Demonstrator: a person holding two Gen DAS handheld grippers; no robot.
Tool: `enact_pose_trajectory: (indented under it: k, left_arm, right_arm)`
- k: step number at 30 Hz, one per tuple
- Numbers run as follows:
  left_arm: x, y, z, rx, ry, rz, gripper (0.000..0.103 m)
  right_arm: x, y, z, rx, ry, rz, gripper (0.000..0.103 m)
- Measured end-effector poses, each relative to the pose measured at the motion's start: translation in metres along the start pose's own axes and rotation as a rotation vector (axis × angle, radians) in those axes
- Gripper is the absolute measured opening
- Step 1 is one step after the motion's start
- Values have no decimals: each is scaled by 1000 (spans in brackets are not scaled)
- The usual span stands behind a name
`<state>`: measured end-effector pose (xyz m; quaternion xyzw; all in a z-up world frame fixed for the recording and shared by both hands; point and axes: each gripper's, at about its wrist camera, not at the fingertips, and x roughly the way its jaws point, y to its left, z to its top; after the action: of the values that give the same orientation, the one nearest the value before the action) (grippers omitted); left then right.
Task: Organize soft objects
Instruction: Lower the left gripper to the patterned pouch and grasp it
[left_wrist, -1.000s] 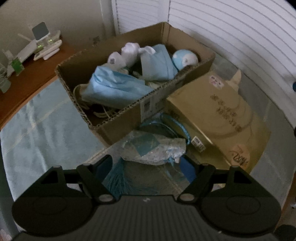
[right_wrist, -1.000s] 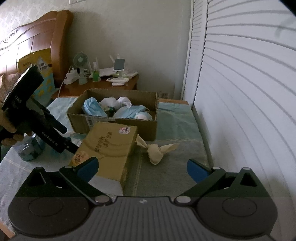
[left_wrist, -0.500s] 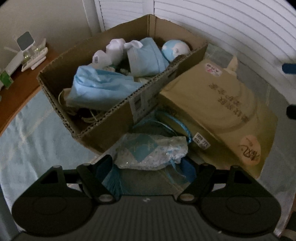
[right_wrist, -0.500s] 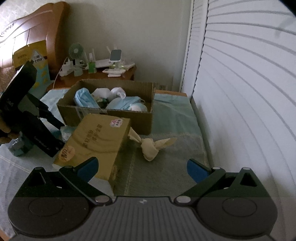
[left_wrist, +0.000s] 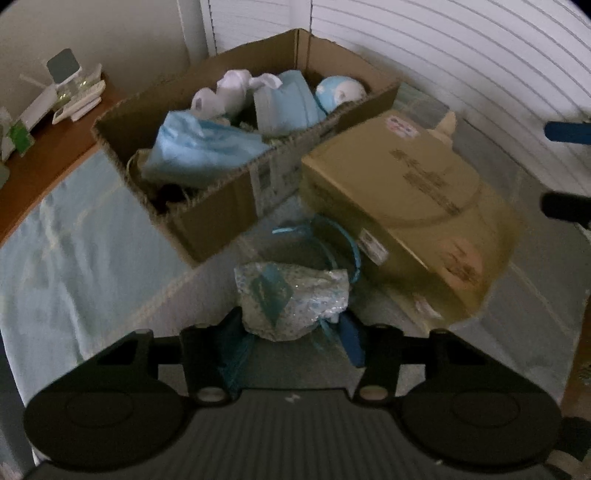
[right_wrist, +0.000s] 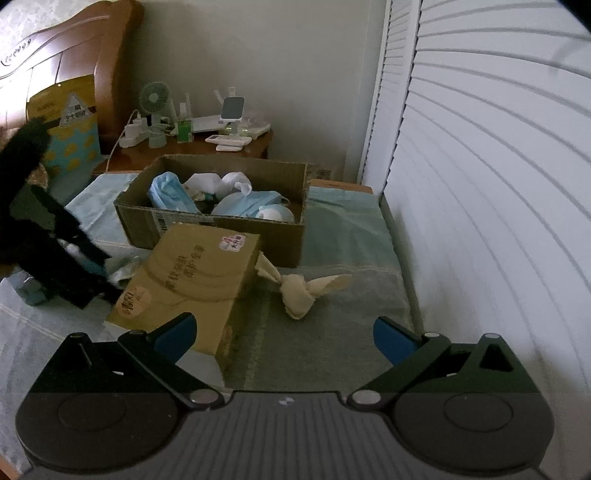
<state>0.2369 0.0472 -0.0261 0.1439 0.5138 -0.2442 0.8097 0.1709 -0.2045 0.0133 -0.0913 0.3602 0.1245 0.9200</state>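
Low in the left wrist view, the left gripper (left_wrist: 291, 328) is closing its fingers on a crumpled, speckled blue-and-white pouch (left_wrist: 291, 297), which lies between them with its long axis running across the frame; whether the pads press it yet I cannot tell; blue ribbon (left_wrist: 332, 240) loops just behind it. The right gripper (right_wrist: 282, 334) hangs with fingers wide apart and empty, above the green bed cover (right_wrist: 332, 332); beyond it a knotted cream cloth (right_wrist: 299, 291) lies mid-frame, tails pointing left and right, beside a tan tissue box (right_wrist: 199, 273). Farther back stands an open cardboard box (right_wrist: 221, 230) of pale blue and white soft things; behind it a wooden nightstand (right_wrist: 258, 144) at upper centre; slatted doors (right_wrist: 480, 166) fill the right.
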Motion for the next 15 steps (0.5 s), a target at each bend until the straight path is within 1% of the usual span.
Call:
enact_pose_trajectory:
  k: [2, 4, 6, 9, 12, 14, 15]
  left_arm:
    - [-5, -3, -6, -24, 2, 1, 54]
    - [-8, -6, -11, -47, -12, 3, 59]
    - [-7, -9, -14, -67, -25, 19, 66]
    - [-1, -9, -14, -78, -30, 50, 71]
    - [3, -9, -12, -84, -33, 48, 72]
    - [4, -10, -12, -93, -50, 49, 71]
    - [4, -10, -12, -100, -56, 51, 68]
  right_arm:
    - [1, -3, 0, 5, 2, -7, 103]
    - [1, -6, 0, 15, 0, -9, 103]
    - [2, -8, 0, 23, -4, -8, 103]
    - [3, -8, 0, 26, -3, -2, 103]
    - [3, -6, -1, 19, -4, 4, 103]
    - [4, -7, -2, 19, -5, -5, 103]
    - [5, -7, -2, 17, -5, -9, 103]
